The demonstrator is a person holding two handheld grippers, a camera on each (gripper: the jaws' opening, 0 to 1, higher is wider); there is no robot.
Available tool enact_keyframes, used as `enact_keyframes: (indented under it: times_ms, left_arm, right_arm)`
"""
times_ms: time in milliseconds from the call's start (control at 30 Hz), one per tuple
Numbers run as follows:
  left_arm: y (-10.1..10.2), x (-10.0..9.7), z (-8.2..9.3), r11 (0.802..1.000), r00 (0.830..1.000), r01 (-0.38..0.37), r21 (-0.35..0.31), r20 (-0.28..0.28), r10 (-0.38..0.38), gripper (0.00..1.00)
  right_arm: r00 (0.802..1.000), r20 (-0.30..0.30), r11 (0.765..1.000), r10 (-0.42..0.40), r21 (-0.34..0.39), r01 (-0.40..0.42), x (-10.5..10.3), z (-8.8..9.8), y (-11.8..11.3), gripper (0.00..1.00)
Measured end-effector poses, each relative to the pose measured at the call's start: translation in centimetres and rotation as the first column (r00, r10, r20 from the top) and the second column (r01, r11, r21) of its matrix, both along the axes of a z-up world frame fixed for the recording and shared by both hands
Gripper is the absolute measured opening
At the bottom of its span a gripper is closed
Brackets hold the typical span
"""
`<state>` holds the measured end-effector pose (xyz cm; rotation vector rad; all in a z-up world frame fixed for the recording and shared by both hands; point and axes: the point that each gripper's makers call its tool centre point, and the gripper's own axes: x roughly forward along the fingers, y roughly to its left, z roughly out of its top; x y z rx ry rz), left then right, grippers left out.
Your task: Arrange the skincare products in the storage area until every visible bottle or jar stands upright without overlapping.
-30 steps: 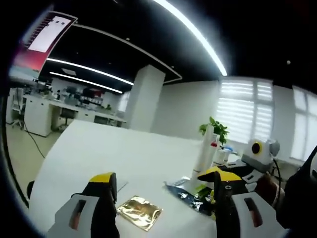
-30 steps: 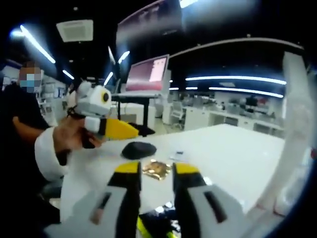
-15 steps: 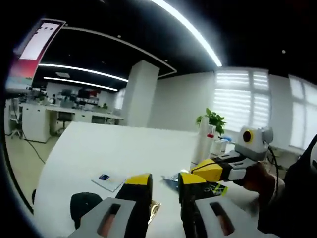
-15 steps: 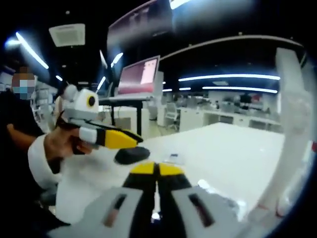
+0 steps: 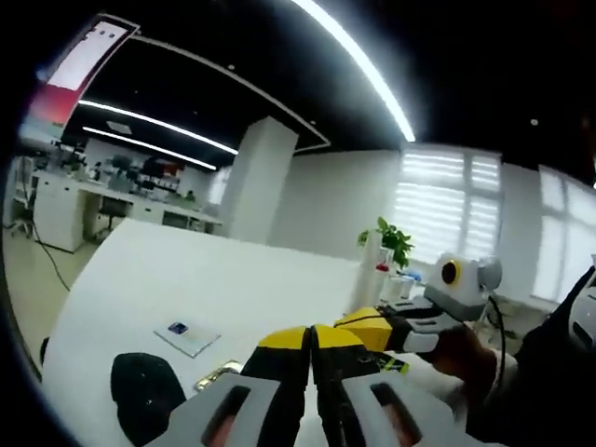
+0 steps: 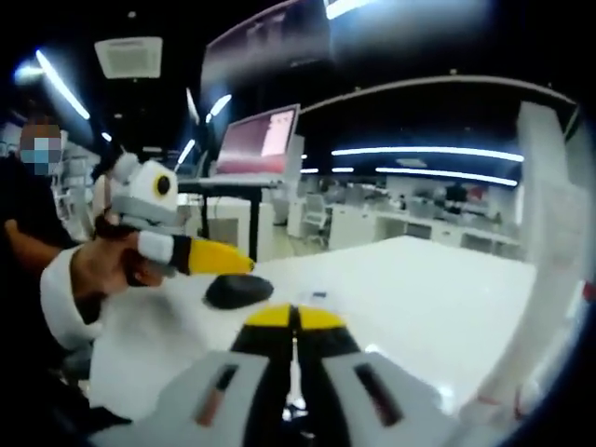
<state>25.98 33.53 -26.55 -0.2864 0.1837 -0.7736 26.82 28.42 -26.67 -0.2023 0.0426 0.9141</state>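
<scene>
Left gripper [image 5: 310, 337]: your yellow-tipped jaws are pressed together with nothing between them, held above the white table [image 5: 233, 279].
Right gripper [image 6: 294, 318]: same here, yellow tips closed tight on nothing, hovering over the table [image 6: 438, 289].
Each other's view: your right gripper pokes in from the right of the left gripper view [image 5: 386, 328], your hand around it; your left one shows at the left of the right gripper view [image 6: 191, 254], held in your white-cuffed hand [image 6: 98, 270].
Skincare products: the tall white bottle with a red detail [image 5: 376, 279] stands upright at the far side of the table, just in front of the green potted plant [image 5: 389, 240]. Small jars beside it, too blurry to call.
Close to you: flat black rounded object [image 5: 144, 406] on the table, with a shiny gold foil sachet [image 5: 216, 376] just beside it and a small white card with a blue mark [image 5: 186, 335] a bit further out.
Right gripper view: the same black object [image 6: 239, 291] sits under your left gripper's tip.
</scene>
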Motion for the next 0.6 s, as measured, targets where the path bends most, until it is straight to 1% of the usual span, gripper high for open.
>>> enact_keyframes:
  times_ms: [33,67,100,167,200,233,333,433,500,533,600]
  left_arm:
    - [0.2,0.2,-0.1,1.000,1.000,-0.016,0.021,0.011,0.015,0.00]
    - [0.4,0.5,-0.6,0.997,0.999,-0.029,0.074,0.026,0.027,0.00]
    - [0.6,0.6,-1.4,0.989,0.999,-0.036,0.142,0.021,0.034,0.00]
    - [0.8,0.7,-2.5,0.977,0.999,-0.045,0.210,-0.001,0.046,0.02]
    - [0.9,0.8,-2.6,0.975,0.998,-0.059,0.213,-0.010,0.062,0.04]
    - [0.9,0.9,-2.6,0.976,0.998,-0.059,0.210,-0.010,0.062,0.04]
    - [0.9,1.0,-2.6,0.977,0.998,-0.055,0.207,-0.007,0.057,0.10]
    - [1.2,1.4,-2.7,0.979,0.997,-0.071,0.191,-0.023,0.077,0.27]
    - [1.4,1.4,-2.8,0.975,0.996,-0.077,0.209,-0.022,0.084,0.32]
    - [1.6,1.5,-2.9,0.969,0.995,-0.089,0.229,-0.019,0.096,0.37]
    - [2.0,1.6,-3.1,0.960,0.994,-0.104,0.261,-0.008,0.110,0.40]
  right_arm:
    - [1.000,0.003,1.000,0.006,-0.013,-0.006,0.1,0.0,0.1,0.00]
    - [1.000,0.004,0.999,0.021,-0.028,-0.021,0.0,-0.2,0.3,0.00]
    - [0.999,-0.005,0.998,0.042,-0.042,-0.042,-0.1,-0.6,0.7,0.00]
    - [0.998,-0.036,0.996,0.052,-0.065,-0.054,0.1,-1.3,1.0,0.00]
    - [0.997,-0.044,0.995,0.060,-0.072,-0.063,0.1,-1.5,1.1,0.01]
    - [0.996,-0.059,0.995,0.067,-0.076,-0.071,0.0,-1.8,1.2,0.02]
    - [0.993,-0.079,0.991,0.082,-0.099,-0.090,-0.1,-2.3,1.4,0.06]
    - [0.990,-0.097,0.987,0.104,-0.113,-0.114,0.3,-2.5,1.8,0.10]
    - [0.988,-0.105,0.985,0.112,-0.118,-0.124,0.4,-2.4,1.9,0.15]
    - [0.988,-0.107,0.983,0.115,-0.131,-0.129,0.5,-2.5,2.0,0.17]
    - [0.986,-0.115,0.978,0.121,-0.157,-0.139,0.6,-2.6,2.1,0.21]
